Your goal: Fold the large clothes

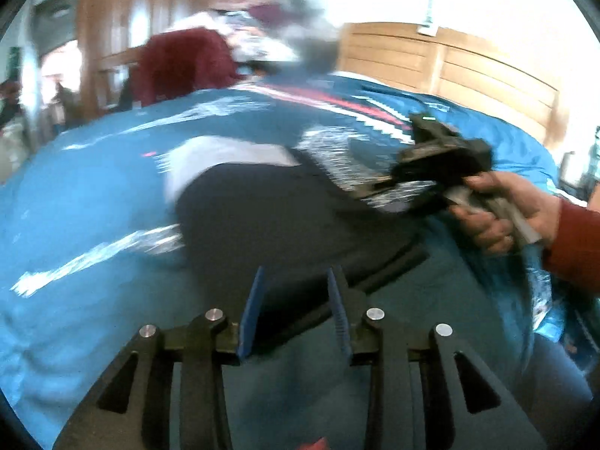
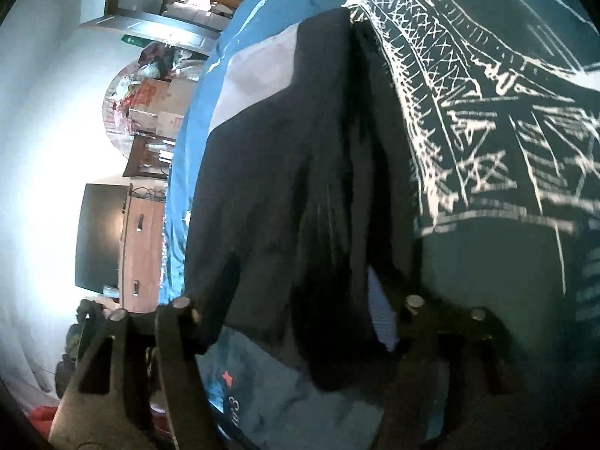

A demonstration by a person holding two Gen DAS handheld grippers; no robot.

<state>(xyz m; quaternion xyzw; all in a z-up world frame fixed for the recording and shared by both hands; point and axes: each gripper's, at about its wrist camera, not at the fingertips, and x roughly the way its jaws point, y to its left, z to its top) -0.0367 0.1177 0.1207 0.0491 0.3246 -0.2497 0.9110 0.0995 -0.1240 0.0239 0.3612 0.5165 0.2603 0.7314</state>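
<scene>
A large dark garment (image 1: 281, 217) with a pale grey panel (image 1: 225, 153) lies on a blue bedspread (image 1: 93, 206). My left gripper (image 1: 296, 311) hovers open over its near edge, and dark cloth shows between the blue pads (image 1: 249, 318). A hand (image 1: 498, 210) in a red sleeve holds my right gripper (image 1: 378, 189) at the garment's right side; this view is blurred. In the right wrist view the dark garment (image 2: 281, 150) fills the wide gap of the right gripper (image 2: 303, 300), bunched against one blue pad (image 2: 380, 315). The fingers stand apart.
A wooden headboard (image 1: 468, 75) runs behind the bed. A pile of clothes (image 1: 255, 33), with a maroon piece (image 1: 183, 63), sits at the far side. A dark screen (image 2: 101, 236), a wooden cabinet (image 2: 142, 247) and boxes (image 2: 157, 101) stand past the bed's edge.
</scene>
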